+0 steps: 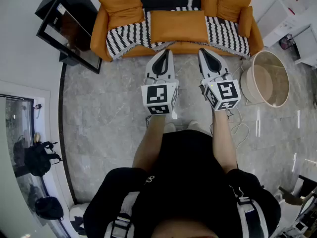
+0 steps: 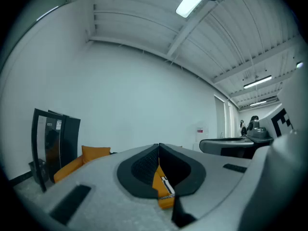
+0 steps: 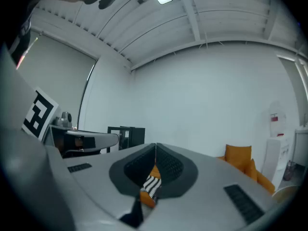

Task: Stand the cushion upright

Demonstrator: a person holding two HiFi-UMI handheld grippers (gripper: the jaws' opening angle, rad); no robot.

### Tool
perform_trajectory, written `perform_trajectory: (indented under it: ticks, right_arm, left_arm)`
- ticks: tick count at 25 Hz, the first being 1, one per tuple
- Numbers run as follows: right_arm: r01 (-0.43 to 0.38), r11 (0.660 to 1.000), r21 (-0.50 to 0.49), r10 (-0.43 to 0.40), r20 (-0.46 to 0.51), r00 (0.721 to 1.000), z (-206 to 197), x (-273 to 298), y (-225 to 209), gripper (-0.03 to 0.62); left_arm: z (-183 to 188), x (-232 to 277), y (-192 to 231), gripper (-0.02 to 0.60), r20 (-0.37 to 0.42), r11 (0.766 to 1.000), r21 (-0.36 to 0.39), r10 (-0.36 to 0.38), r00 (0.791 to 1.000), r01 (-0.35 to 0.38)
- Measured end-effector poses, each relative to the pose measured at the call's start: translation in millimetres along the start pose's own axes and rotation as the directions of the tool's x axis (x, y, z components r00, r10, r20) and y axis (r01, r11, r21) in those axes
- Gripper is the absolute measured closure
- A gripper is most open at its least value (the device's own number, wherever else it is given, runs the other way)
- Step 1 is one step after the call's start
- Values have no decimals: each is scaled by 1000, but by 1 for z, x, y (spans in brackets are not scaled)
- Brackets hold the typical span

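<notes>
An orange cushion (image 1: 178, 26) lies flat on the seat of the orange sofa (image 1: 101, 33), on top of a black-and-white striped blanket (image 1: 124, 36). Other orange cushions (image 1: 121, 4) lean upright against the sofa's back. My left gripper (image 1: 166, 51) and right gripper (image 1: 202, 50) are held level, side by side, over the floor just in front of the sofa's front edge. Both are shut with nothing between the jaws. In the left gripper view the left gripper (image 2: 159, 146) points at the sofa, and a sliver of orange and stripes shows below its shut tips. The right gripper (image 3: 155, 144) shows the same.
A black cabinet (image 1: 69, 26) stands left of the sofa. A round wooden tub (image 1: 270, 78) sits on the marble floor to the right. White units (image 1: 292, 14) are at the far right. Black bags (image 1: 37, 157) lie by the left wall. A white cable (image 1: 242, 128) trails on the floor.
</notes>
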State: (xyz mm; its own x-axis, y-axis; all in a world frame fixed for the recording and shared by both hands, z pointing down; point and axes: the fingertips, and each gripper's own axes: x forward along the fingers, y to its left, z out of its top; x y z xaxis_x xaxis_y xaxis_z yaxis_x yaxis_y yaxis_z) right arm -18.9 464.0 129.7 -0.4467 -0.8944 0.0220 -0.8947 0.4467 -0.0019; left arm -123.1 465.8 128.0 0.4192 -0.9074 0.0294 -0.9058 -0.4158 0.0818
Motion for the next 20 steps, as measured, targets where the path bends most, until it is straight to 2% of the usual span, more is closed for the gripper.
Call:
perform_trajectory:
  ticks: [11, 20]
  right_arm:
    - [82, 997, 0, -82, -14, 997, -6, -1, -6, 582]
    - [80, 996, -26, -81, -30, 996, -10, 18, -16, 582]
  left_arm:
    - [-17, -18, 50, 572, -19, 998, -52, 33, 999, -34]
    - [-23, -6, 63, 572, -7, 998, -55, 29, 1000, -29]
